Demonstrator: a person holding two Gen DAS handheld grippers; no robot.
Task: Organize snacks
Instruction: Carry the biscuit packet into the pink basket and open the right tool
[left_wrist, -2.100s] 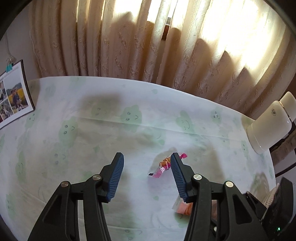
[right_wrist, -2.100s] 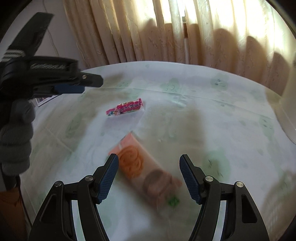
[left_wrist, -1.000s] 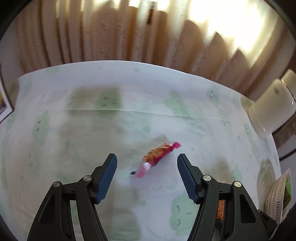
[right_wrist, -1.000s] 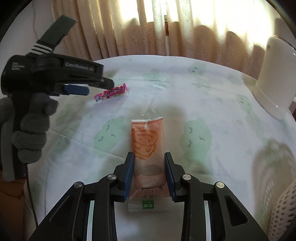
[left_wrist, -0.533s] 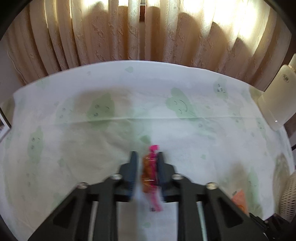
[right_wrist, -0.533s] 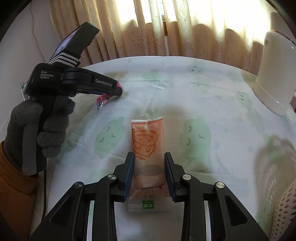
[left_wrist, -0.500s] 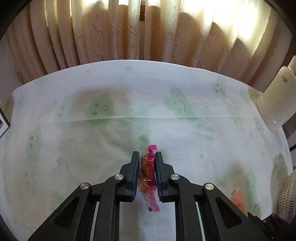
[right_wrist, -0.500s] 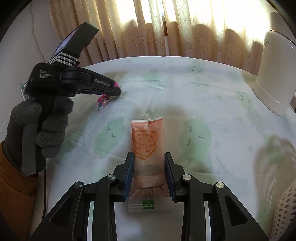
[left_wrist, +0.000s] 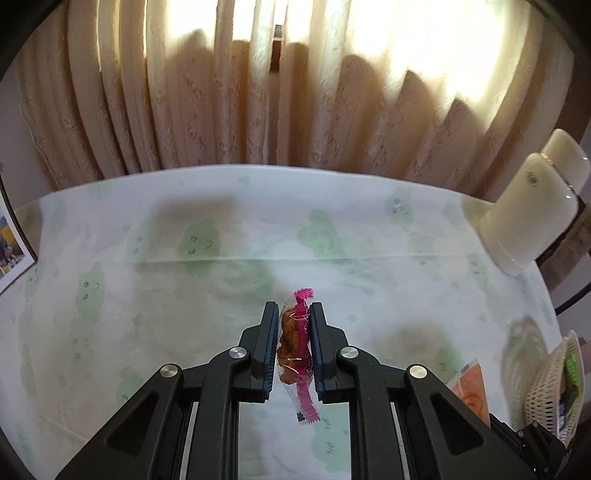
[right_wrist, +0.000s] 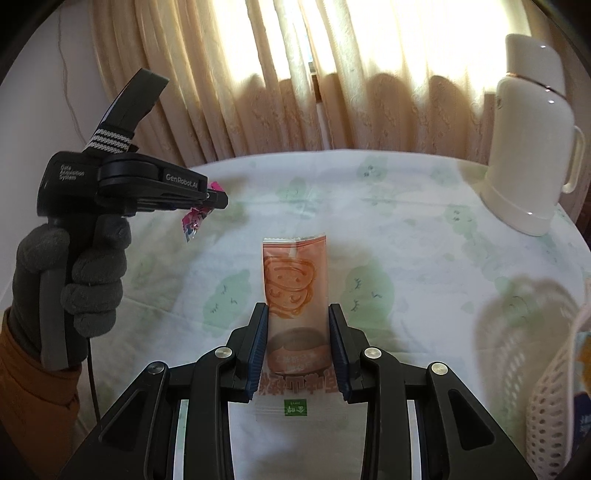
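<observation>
The table wears a white tablecloth (left_wrist: 155, 295) printed all over with pale green smiley cloud shapes, and there's a fold crease running straight across it in the left wrist view. Behind it hang cream curtains (right_wrist: 258, 74) with a raised pattern, sunlight glowing through the pleats and a dark sliver of window frame showing at the gap. Off to the right side of the table stands a white thermos jug (right_wrist: 532, 147) with a handle, upright near the edge. Over at the far left edge, a printed photo sheet (left_wrist: 11, 243) with a dark border lies on the cloth, only partly visible.
</observation>
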